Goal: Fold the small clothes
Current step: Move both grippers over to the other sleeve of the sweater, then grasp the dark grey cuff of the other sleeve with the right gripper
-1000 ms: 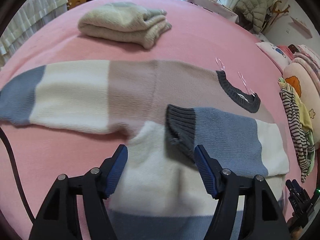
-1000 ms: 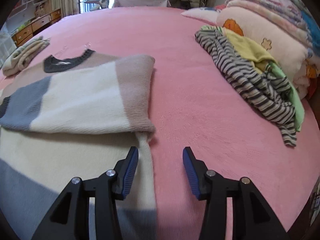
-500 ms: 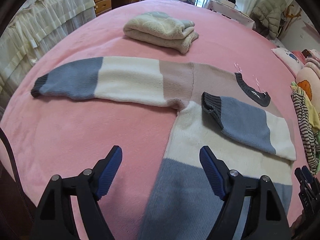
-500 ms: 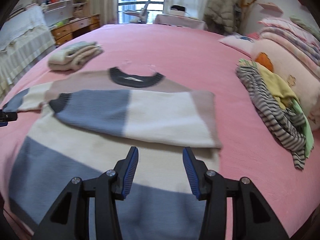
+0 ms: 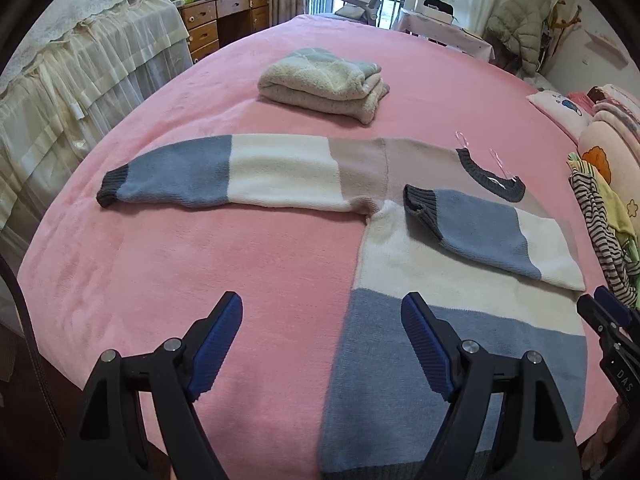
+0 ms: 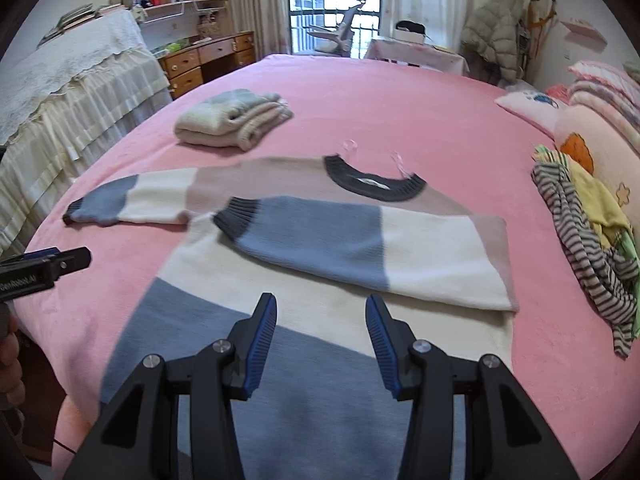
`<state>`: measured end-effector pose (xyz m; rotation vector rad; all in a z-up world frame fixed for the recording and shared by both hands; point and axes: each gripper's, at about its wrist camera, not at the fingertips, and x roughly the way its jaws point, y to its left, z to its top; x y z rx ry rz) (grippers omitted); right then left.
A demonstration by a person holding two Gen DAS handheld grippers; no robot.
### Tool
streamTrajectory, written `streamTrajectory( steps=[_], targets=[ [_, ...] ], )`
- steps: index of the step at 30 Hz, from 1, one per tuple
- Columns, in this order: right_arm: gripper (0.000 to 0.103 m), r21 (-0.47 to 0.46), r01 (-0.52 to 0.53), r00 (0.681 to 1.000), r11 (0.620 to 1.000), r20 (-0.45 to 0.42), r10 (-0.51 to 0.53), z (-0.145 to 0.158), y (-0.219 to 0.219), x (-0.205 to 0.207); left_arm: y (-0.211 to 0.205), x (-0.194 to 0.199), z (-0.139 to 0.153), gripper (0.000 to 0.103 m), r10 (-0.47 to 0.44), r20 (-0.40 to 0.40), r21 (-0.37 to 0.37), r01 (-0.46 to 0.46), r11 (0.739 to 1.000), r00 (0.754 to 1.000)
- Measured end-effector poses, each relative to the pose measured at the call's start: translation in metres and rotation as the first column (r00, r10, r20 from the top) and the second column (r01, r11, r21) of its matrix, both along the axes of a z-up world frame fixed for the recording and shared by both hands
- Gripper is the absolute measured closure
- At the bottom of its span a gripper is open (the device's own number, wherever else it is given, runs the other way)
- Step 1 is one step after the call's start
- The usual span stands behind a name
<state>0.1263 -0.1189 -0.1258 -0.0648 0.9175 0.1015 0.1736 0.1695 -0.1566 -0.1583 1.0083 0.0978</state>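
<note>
A knit sweater (image 5: 404,264) in blue, cream and beige bands with a dark grey collar lies flat on the pink bed (image 5: 200,264). One sleeve (image 5: 492,236) is folded across its chest. The other sleeve (image 5: 224,172) stretches out to the left. My left gripper (image 5: 322,300) hovers over the sweater's lower left edge; its jaws are opening and hold nothing. My right gripper (image 6: 321,301) hangs above the sweater's lower body (image 6: 280,320), open and empty. Each gripper shows at the edge of the other's view: the right gripper (image 5: 608,320), the left gripper (image 6: 52,264).
A folded cream fleece (image 5: 324,84) lies at the far side of the bed. A heap of striped and yellow clothes (image 6: 588,240) and stacked pillows (image 6: 592,132) line the right side. Lace-covered furniture (image 5: 80,80) and wooden drawers (image 6: 208,60) stand beyond the left edge.
Both grippers have drawn back and risen away from the sweater, so the whole garment now shows. The left jaws stand wider. The sweater itself has not moved.
</note>
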Motion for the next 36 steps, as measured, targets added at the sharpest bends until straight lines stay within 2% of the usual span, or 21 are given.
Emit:
streamTrajectory(
  steps=[9, 16, 19, 23, 27, 29, 33, 36],
  targets=[
    [0.057, -0.030, -0.048, 0.999, 0.998, 0.019, 0.048, 0.019, 0.066, 0.012, 0.063, -0.013, 0.002, 0.022, 0.074, 0.024, -0.040, -0.073, 0.996, 0.997],
    [0.057, 0.010, -0.054, 0.997, 0.998, 0.055, 0.053, 0.032, 0.107, 0.021, 0.115, -0.040, 0.007, 0.021, 0.144, 0.045, -0.054, -0.141, 0.988, 0.989],
    [0.057, 0.002, -0.081, 0.995, 0.997, 0.052, 0.081, 0.033, 0.124, 0.024, 0.140, -0.051, 0.006, 0.018, 0.191, 0.053, -0.062, -0.187, 0.980, 0.980],
    [0.056, -0.048, -0.133, 0.989, 0.990, 0.065, 0.136, 0.036, 0.152, 0.028, 0.181, -0.062, -0.002, 0.017, 0.281, 0.051, -0.055, -0.278, 0.959, 0.958],
    [0.046, -0.099, -0.226, 0.968, 0.969, 0.089, 0.235, 0.035, 0.198, 0.040, 0.221, -0.066, -0.018, 0.017, 0.387, 0.019, -0.046, -0.386, 0.922, 0.922],
    [0.046, -0.127, -0.275, 0.953, 0.953, 0.098, 0.288, 0.031, 0.224, 0.048, 0.234, -0.063, -0.026, 0.017, 0.424, -0.003, -0.028, -0.424, 0.905, 0.906],
    [0.046, -0.174, -0.383, 0.909, 0.907, 0.101, 0.403, 0.010, 0.293, 0.072, 0.263, -0.048, -0.038, 0.017, 0.475, -0.018, -0.009, -0.475, 0.880, 0.880],
    [0.046, -0.184, -0.435, 0.888, 0.882, 0.072, 0.453, -0.013, 0.339, 0.091, 0.288, -0.034, -0.043, 0.017, 0.519, -0.012, 0.013, -0.519, 0.855, 0.855]
  ],
)
